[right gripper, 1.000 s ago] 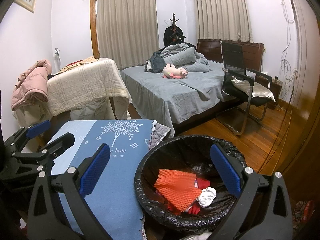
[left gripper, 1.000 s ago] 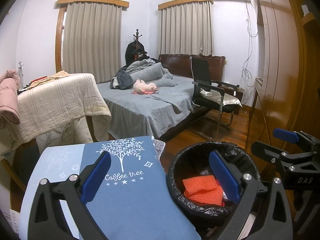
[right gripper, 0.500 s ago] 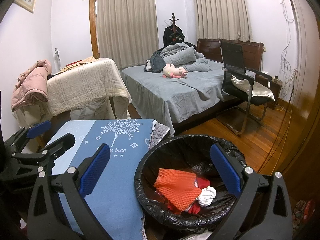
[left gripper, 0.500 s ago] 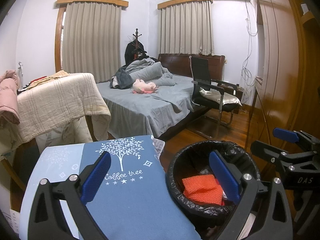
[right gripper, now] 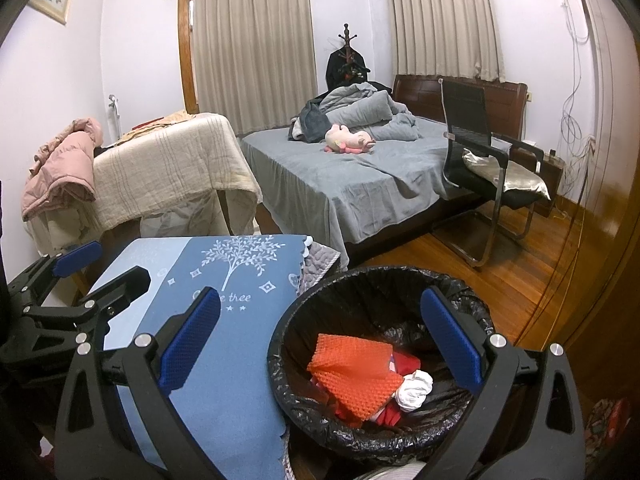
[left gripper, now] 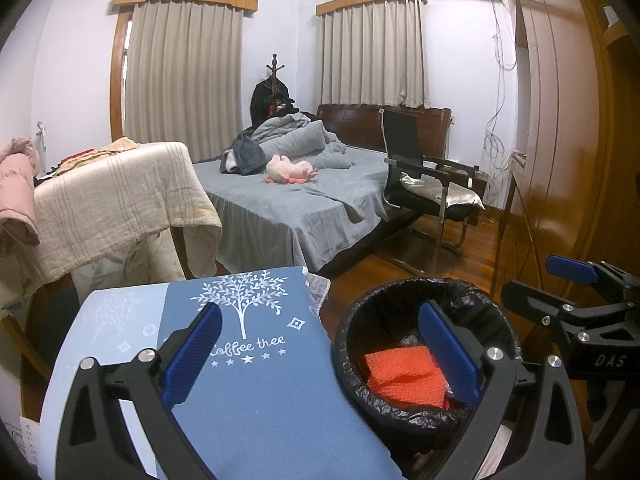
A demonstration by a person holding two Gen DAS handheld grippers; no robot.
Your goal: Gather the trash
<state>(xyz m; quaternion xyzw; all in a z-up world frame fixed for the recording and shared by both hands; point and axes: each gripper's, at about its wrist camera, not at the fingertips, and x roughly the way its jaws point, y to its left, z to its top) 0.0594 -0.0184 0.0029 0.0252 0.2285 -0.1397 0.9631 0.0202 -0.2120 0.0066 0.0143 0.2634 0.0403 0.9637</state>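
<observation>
**Two open grippers over a bin with trash in it**

The left gripper (left gripper: 320, 354) has its two blue fingers (left gripper: 192, 354) spread wide apart, and they hold nothing. The right gripper (right gripper: 320, 344) is the same: two blue fingers (right gripper: 450, 342) wide open, nothing between them. Each gripper shows at the edge of the other one's view.

Below them stands one round bin (right gripper: 288, 384) with a black bag inside. The trash is in the bin: one orange net-like cloth (right gripper: 356, 376) on top, one white crumpled wad (right gripper: 414, 390) beside it, and red bits under them that are hard to make out. In the left view a finger hides part of the orange cloth, and the white wad cannot be seen.

Just beside the bin on the left is a surface with a blue cloth (left gripper: 260, 392) that has a white tree on it. Its near edge is cut off.

Farther back there is one bed (right gripper: 360, 184) with a pink soft toy (right gripper: 348, 140), one black chair (right gripper: 480, 160), and two windows with closed curtains (right gripper: 252, 48). A beige blanket (right gripper: 168, 176) hangs on the left.
</observation>
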